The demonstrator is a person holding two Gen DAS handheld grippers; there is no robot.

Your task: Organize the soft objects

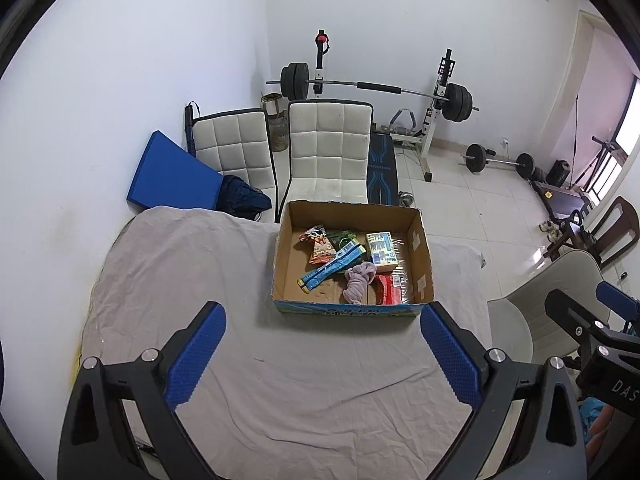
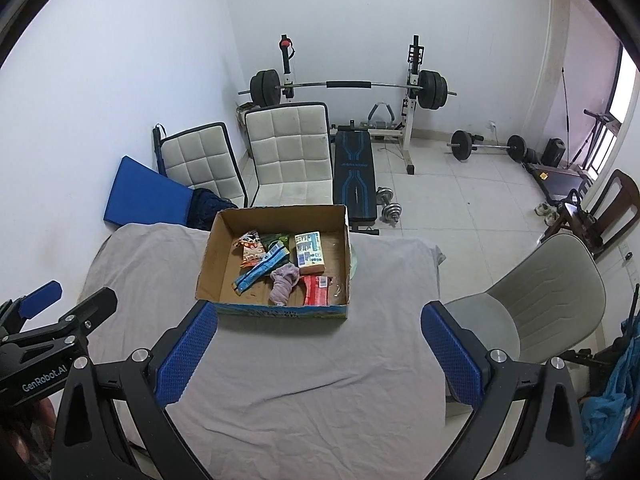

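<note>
One cardboard box (image 1: pixel 352 258) sits open in the centre of the left wrist view, on a table draped in one grey cloth (image 1: pixel 280 380). Six soft items lie inside it: one orange snack bag (image 1: pixel 319 245) at the upper left, one green packet (image 1: pixel 342 239) beside it, one long blue packet (image 1: pixel 332 268) running diagonally across the middle, one yellow-and-white tissue pack (image 1: pixel 382 251) at the upper right, one crumpled lilac cloth (image 1: pixel 357 282) at the lower centre, and one red packet (image 1: pixel 388 289) at the lower right, touching the cloth.

The left gripper (image 1: pixel 322 360) fills the bottom of that frame, its two blue-padded fingers spread wide with nothing between them, over bare cloth below the box. The right gripper (image 2: pixel 318 356) shows the same way at the bottom of the right wrist view, jaws wide apart and empty.

Above the box in the frame stand two white quilted chairs (image 1: pixel 328 148), one blue mat (image 1: pixel 170 172) at the left, and one loaded barbell rack (image 1: pixel 376 88). A third, grey chair (image 2: pixel 540 292) stands at the right of the right wrist view.
</note>
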